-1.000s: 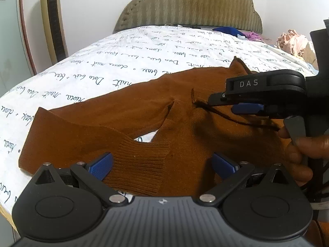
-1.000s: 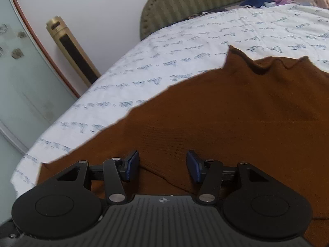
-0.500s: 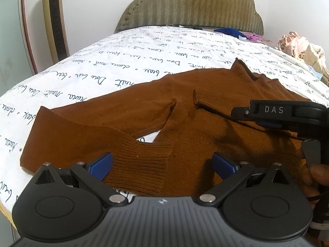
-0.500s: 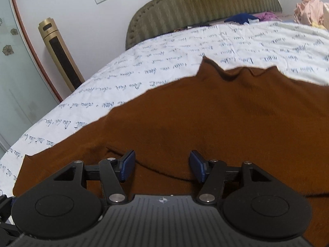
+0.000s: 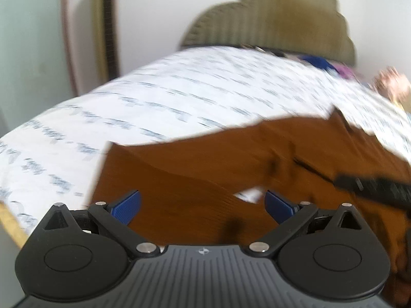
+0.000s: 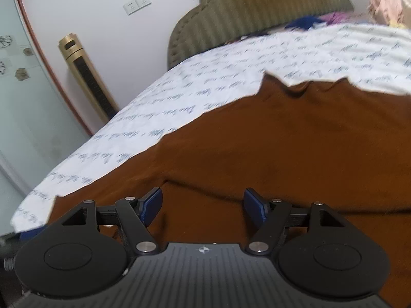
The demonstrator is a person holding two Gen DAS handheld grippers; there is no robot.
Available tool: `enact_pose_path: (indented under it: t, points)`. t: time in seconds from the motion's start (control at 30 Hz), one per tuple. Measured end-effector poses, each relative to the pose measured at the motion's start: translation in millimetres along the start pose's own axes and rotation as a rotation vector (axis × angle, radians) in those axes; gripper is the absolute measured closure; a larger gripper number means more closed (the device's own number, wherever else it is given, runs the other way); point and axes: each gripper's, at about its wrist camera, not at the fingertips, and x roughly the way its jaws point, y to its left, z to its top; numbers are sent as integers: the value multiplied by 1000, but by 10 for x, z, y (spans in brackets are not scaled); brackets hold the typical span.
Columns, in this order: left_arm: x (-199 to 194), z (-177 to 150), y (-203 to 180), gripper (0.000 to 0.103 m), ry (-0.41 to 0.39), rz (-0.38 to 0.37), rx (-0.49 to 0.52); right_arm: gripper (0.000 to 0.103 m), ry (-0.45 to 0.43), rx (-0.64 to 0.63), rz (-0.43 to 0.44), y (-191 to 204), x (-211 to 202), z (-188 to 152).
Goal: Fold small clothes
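Here, the brown sweater (image 5: 205,169) lies flat on the bed (image 5: 159,97) just ahead of both tools. The left gripper (image 5: 203,205) and right gripper (image 6: 203,202) both gape apart, holding nothing. Closing too shallow could pinch one layer only, dragging the sleeve askew.

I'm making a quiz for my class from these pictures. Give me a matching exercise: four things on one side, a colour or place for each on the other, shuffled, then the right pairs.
Things:
1. sweater
2. bedsheet
3. headboard
4. tower fan

Descriptions:
A. gold, standing against the wall left of the bed
B. brown, spread flat on the bed
C. white with blue handwriting print
D. olive, padded with ribs, at the far end of the bed

Pairs: 1-B, 2-C, 3-D, 4-A
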Motion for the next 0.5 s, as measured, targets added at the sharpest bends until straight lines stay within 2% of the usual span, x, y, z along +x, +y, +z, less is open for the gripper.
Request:
enact_pose_path:
  t: [0.17, 0.3, 0.37, 0.5]
  points:
    - [-59, 131, 476, 0, -51, 79, -149, 32, 80, 47, 229, 114, 5, -73]
    - [-74, 171, 692, 0, -67, 124, -208, 32, 187, 98, 417, 254, 107, -155]
    - [-92, 178, 746, 0, -73, 127, -220, 32, 234, 101, 451, 330, 187, -203]
    - [-118, 176, 747, 0, -81, 118, -221, 38, 281, 53, 417, 478, 356, -309]
